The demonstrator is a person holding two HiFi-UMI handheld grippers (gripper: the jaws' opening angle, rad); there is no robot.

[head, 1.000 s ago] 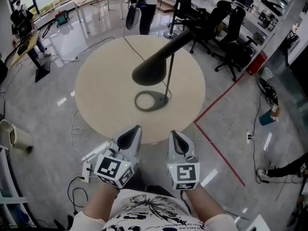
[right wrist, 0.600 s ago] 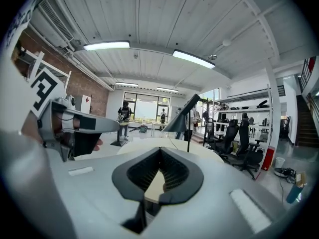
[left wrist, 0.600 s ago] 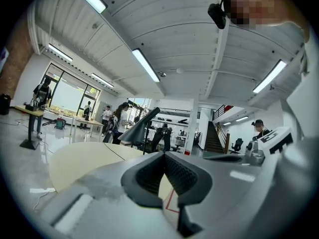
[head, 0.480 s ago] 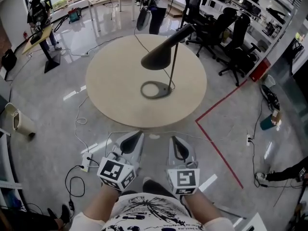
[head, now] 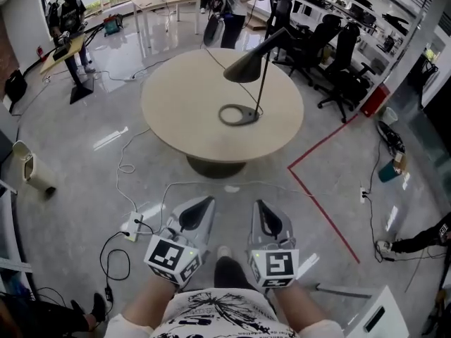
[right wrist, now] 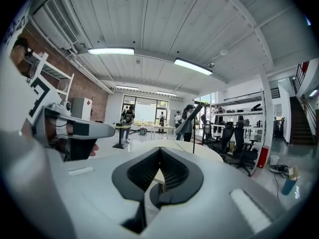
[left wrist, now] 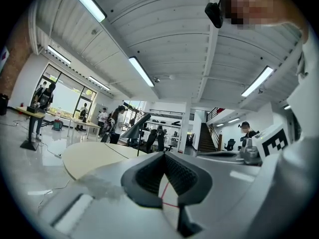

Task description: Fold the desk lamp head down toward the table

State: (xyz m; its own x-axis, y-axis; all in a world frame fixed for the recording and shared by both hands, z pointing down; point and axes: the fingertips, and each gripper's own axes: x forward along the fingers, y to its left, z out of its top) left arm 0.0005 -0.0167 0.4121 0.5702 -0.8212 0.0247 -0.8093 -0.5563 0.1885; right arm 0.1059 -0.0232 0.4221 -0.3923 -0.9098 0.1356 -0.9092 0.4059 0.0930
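Head view: the desk lamp (head: 248, 67) stands head-up on the round worktop (head: 176, 115), well apart from the left claw (head: 202, 204) and right claw (head: 261, 207); each gripper view shows jaws pressed together, holding nothing, so a clean fold likely means approaching, opening, and steadying the base.

Off at your 1 o'clock, black office chairs (head: 338, 55) crowd along the desks, with a red bin (head: 377, 98) just beside them. Red floor tape (head: 320, 213) angles across the grey floor at your 2 o'clock. At 10 o'clock a white power strip (head: 132, 226) lies near you, and a pale waste bin (head: 28, 167) stands farther out.
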